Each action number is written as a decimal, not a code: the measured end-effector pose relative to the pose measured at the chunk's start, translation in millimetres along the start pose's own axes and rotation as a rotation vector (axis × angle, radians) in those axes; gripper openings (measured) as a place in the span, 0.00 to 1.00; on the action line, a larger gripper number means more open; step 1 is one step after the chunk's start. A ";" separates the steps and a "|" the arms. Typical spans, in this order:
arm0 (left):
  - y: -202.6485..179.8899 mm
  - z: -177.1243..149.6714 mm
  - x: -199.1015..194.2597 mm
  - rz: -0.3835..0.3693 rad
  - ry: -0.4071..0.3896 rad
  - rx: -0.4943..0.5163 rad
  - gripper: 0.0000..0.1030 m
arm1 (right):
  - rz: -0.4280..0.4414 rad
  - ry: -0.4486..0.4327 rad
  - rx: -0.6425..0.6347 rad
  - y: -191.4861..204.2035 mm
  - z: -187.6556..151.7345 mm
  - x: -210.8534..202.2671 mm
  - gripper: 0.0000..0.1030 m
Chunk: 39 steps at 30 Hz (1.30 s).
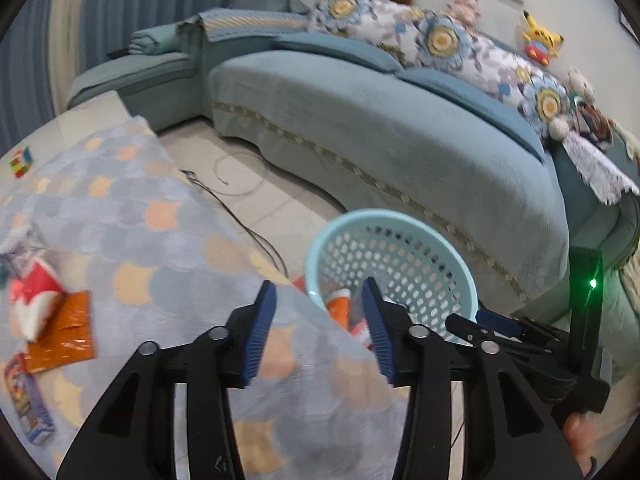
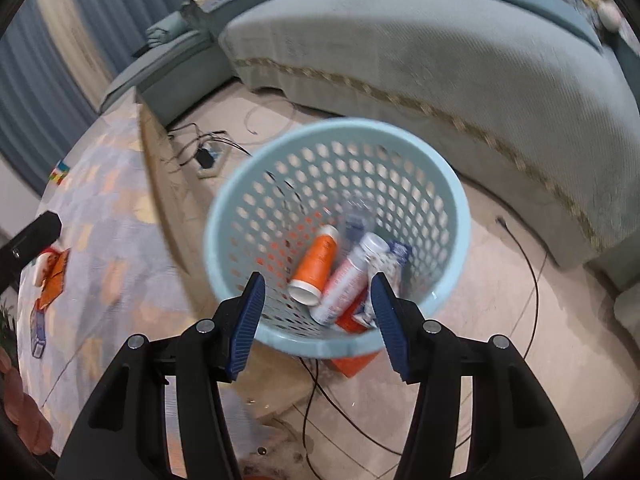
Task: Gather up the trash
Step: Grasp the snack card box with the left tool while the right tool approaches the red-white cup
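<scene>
A pale blue perforated basket (image 2: 340, 236) stands on the tiled floor (image 2: 480, 320) between the table (image 1: 132, 220), which is draped in a grey cloth with orange patches, and a long teal sofa (image 1: 380, 128) lined with flowered cushions and plush toys. Inside the basket lie an orange tube with a white cap (image 2: 316, 264), a white-and-red tube (image 2: 348, 280) touching it, and blue-and-white packaging (image 2: 394, 260) against the wall; an orange box (image 2: 356, 360) shows beneath the basket's near rim. Black cables (image 2: 528, 304) trail over the floor around the basket, and a power strip (image 2: 208, 158) lies near the table's far edge. On the table remain a crumpled orange wrapper (image 1: 64, 332), a red-and-white pack (image 1: 34, 300) just beside it, a blue carton (image 1: 28, 404) near the edge, and a colourful cube (image 1: 22, 162) well apart at the far end. The right gripper (image 2: 318, 320) hangs over the basket's near rim with its jaws spread wide and nothing between them. The left gripper (image 1: 320, 332) sits over the table's corner, its jaws likewise spread and empty, and the table edge hides the basket's lower left side from it. The left view's trash is blurred, so labels cannot be read.
</scene>
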<state>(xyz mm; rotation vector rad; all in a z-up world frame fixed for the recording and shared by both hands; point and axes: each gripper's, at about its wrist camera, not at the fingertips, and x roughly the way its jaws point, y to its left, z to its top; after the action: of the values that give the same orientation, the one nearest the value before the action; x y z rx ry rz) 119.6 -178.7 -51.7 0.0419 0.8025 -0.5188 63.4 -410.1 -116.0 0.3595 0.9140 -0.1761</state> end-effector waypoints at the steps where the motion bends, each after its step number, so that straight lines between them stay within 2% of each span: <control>1: 6.6 2.0 -9.9 0.012 -0.018 -0.015 0.52 | 0.009 -0.016 -0.023 10.3 1.8 -5.2 0.50; 5: 41.4 4.0 -48.7 0.059 -0.072 -0.082 0.62 | 0.055 -0.069 -0.112 50.8 6.3 -21.4 0.52; 10: 104.8 -14.1 -98.2 0.205 -0.113 -0.192 0.78 | 0.126 -0.140 -0.254 112.2 7.0 -38.9 0.58; 17: 204.6 -65.7 -127.8 0.391 -0.048 -0.387 0.79 | 0.237 -0.221 -0.466 208.2 -6.7 -51.5 0.65; 18: 212.9 -72.1 -128.8 0.400 -0.038 -0.403 0.79 | 0.247 -0.230 -0.492 221.2 -9.2 -51.4 0.65; 22: 241.4 -97.1 -123.0 0.376 0.030 -0.462 0.79 | 0.277 -0.244 -0.562 262.6 -17.1 -46.2 0.66; 27: 260.9 -111.3 -103.4 0.303 0.089 -0.516 0.79 | 0.285 -0.250 -0.637 300.6 -23.9 -33.7 0.66; 33: 263.1 -113.2 -86.0 0.333 0.115 -0.488 0.79 | 0.304 -0.210 -0.658 331.4 -26.8 -12.7 0.66; 39: 264.1 -108.4 -78.4 0.331 0.101 -0.478 0.78 | 0.325 -0.166 -0.648 352.8 -25.2 9.6 0.66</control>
<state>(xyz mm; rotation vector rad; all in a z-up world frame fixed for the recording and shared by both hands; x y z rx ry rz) 122.3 110.6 -114.6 -0.2386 0.9788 -0.0042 156.1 -73.8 -57.0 -0.1121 0.6906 0.3814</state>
